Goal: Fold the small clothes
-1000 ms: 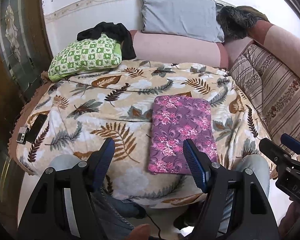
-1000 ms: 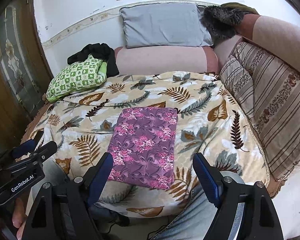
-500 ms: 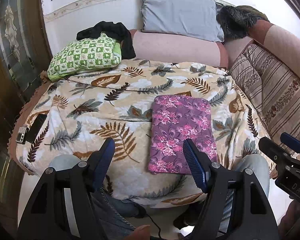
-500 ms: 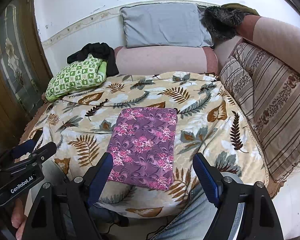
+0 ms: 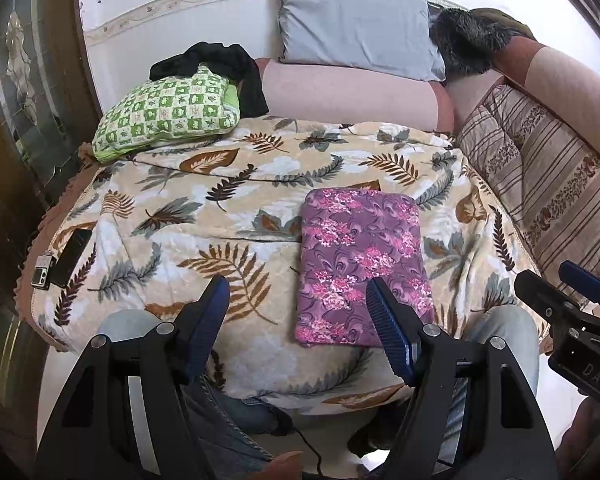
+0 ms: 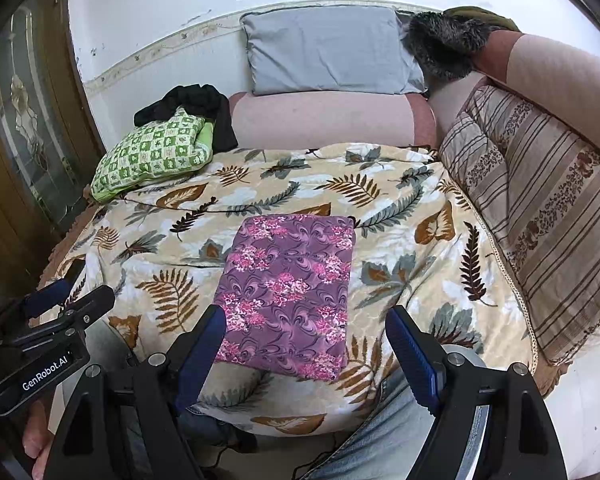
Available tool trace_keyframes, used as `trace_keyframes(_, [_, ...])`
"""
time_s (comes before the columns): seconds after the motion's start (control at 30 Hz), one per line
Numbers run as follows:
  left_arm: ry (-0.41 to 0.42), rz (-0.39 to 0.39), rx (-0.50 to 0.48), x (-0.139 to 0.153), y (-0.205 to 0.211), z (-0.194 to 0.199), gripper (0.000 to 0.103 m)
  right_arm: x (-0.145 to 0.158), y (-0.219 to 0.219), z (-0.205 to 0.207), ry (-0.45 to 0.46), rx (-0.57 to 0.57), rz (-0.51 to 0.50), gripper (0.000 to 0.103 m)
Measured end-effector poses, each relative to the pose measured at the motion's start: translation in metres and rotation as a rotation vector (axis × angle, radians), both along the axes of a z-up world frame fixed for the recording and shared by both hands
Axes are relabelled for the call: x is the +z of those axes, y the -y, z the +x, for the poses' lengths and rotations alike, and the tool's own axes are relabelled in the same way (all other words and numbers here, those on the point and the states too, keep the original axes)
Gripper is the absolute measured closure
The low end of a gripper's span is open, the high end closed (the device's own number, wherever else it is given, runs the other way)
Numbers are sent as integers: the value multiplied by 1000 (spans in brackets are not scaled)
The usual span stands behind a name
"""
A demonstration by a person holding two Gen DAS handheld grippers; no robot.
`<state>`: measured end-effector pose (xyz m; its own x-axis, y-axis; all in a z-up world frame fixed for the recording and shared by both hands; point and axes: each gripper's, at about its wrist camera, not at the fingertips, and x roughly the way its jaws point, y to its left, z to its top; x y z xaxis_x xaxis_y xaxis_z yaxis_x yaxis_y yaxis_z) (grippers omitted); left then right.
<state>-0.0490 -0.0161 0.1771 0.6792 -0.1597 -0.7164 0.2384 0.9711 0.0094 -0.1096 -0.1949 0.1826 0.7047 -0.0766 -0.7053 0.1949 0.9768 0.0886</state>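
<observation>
A purple floral cloth (image 5: 362, 260) lies folded into a flat rectangle on the leaf-print blanket (image 5: 204, 216); it also shows in the right wrist view (image 6: 288, 296). My left gripper (image 5: 298, 320) is open and empty, held back above the blanket's near edge, just left of the cloth. My right gripper (image 6: 306, 346) is open and empty, held above the cloth's near edge without touching it. Each gripper shows at the edge of the other's view.
A green checked pillow (image 5: 168, 112) and dark clothes (image 5: 220, 60) lie at the back left. A grey pillow (image 5: 356, 36) leans on the wall. A striped cushion (image 5: 540, 176) lines the right. A phone (image 5: 70, 256) lies at the blanket's left edge. The person's knees are below.
</observation>
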Motion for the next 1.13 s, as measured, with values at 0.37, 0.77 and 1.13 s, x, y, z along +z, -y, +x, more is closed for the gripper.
trace_keyframes(0.37, [1,-2,2,0,0,0,32,0,1,0,1,0,-1,23])
trace_keyframes(0.77, [-4,0,6,-1,1,-2,32,-1,2,1,-1,4,1,23])
trace_keyframes(1.13, [-7,-17,4,-11,-14,11,32,-14,11,14,-1,27,39,23])
